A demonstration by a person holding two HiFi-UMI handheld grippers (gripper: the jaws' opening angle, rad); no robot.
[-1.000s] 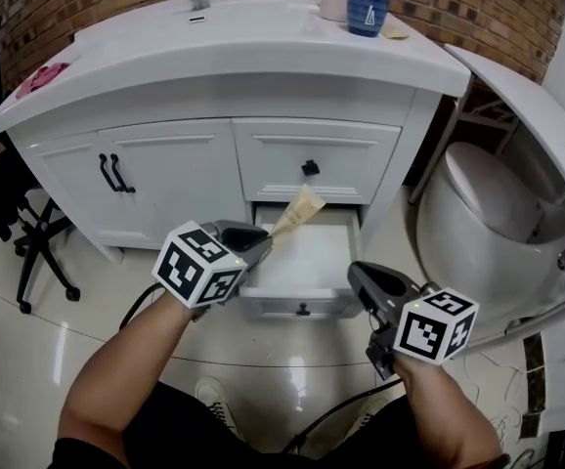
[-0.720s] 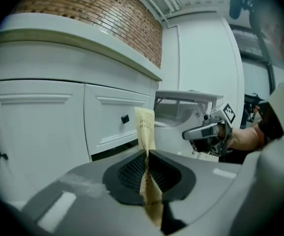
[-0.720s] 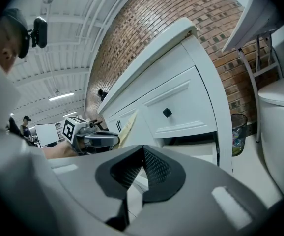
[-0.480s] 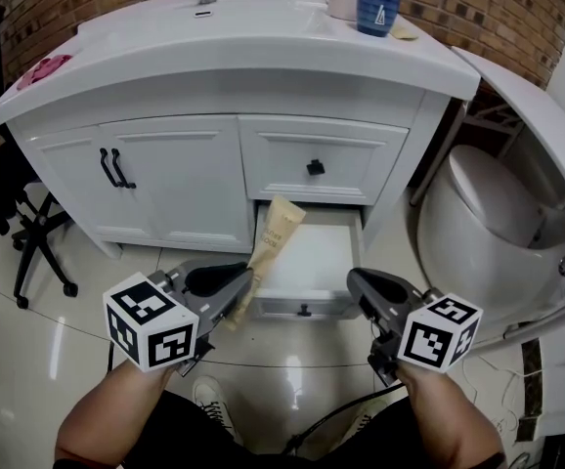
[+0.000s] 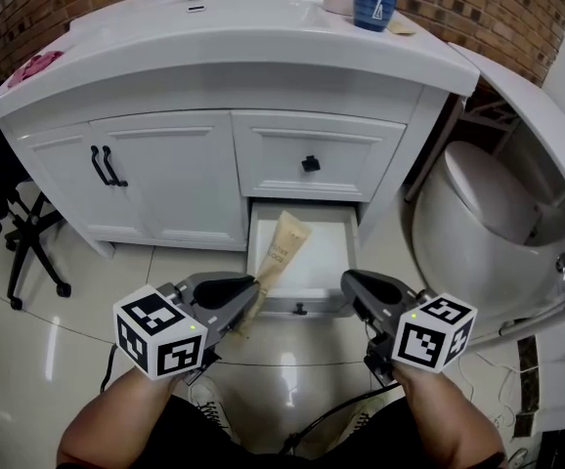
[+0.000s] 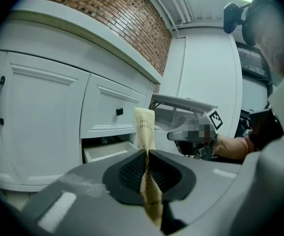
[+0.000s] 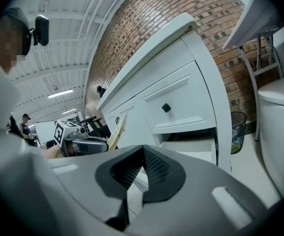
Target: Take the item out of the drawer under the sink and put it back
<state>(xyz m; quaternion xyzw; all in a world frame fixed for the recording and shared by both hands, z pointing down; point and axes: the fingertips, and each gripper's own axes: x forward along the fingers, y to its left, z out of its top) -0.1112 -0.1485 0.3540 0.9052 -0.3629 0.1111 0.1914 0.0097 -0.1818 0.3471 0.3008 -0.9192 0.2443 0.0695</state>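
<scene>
Your left claw (image 5: pixel 250 294), at 7 o'clock of the open bottom drawer (image 5: pixel 322 254), is pinching the lower end of a beige tube (image 5: pixel 282 247). The tube slants up toward 1 o'clock over the drawer's left half. Your right claw (image 5: pixel 347 279) sits at the drawer's 4 o'clock, pressed together with nothing in it.

Head view steeply down; gripper views toward drawer (image 5: pixel 318 258)
</scene>
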